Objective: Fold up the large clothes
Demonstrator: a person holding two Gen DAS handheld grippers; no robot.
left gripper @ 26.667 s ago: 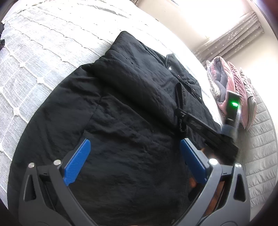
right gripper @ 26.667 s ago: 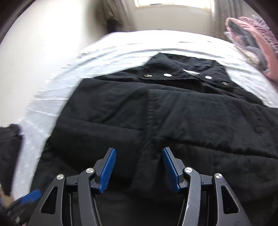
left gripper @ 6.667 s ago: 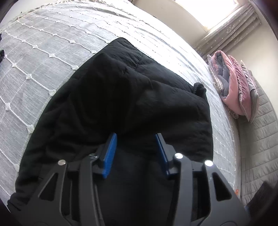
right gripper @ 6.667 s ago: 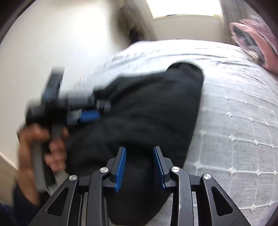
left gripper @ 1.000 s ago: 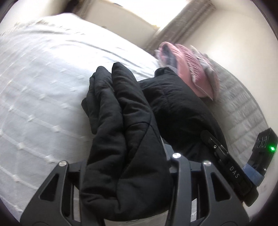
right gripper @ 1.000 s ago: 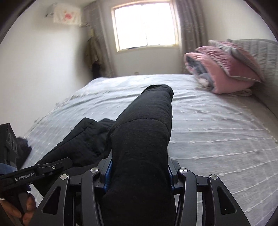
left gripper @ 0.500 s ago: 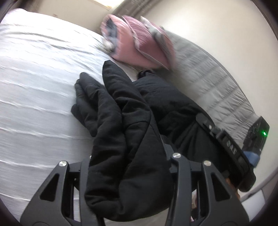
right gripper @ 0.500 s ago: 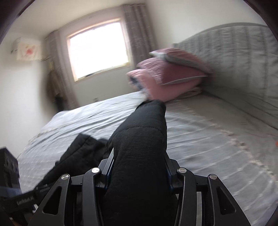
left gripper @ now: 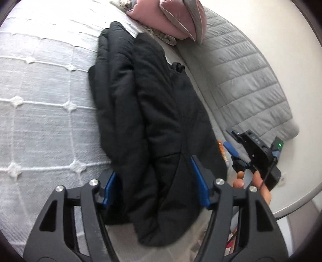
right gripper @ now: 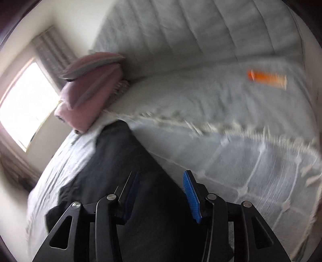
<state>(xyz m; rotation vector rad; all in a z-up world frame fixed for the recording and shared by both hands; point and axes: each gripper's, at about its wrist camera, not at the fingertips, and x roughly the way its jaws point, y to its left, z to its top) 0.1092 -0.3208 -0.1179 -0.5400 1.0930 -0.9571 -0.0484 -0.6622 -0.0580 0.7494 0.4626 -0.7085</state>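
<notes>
The folded black coat point(left gripper: 153, 112) lies as a long bundle on the white bedspread point(left gripper: 40, 100), its far end reaching toward the pink pillows point(left gripper: 177, 18) at the grey quilted headboard point(left gripper: 241, 76). The left tool point(left gripper: 155, 187) straddles the near end of the bundle; its jaws have just been opening, and the blue pads point(left gripper: 198, 181) now stand on either side of the cloth, the right one clear of it with a gap showing, so the grip looks released with the coat between them. In the left wrist view the right tool point(left gripper: 231, 149) sits just right of the coat's near edge, held in a hand point(left gripper: 255, 185), with a green light on its body. The right wrist view is blurred: its blue pads point(right gripper: 190, 193) stand apart, the coat point(right gripper: 124, 171) lying under the left one, and whether they press on it I cannot tell. An orange object point(right gripper: 265, 77) lies on the bed near the headboard.
</notes>
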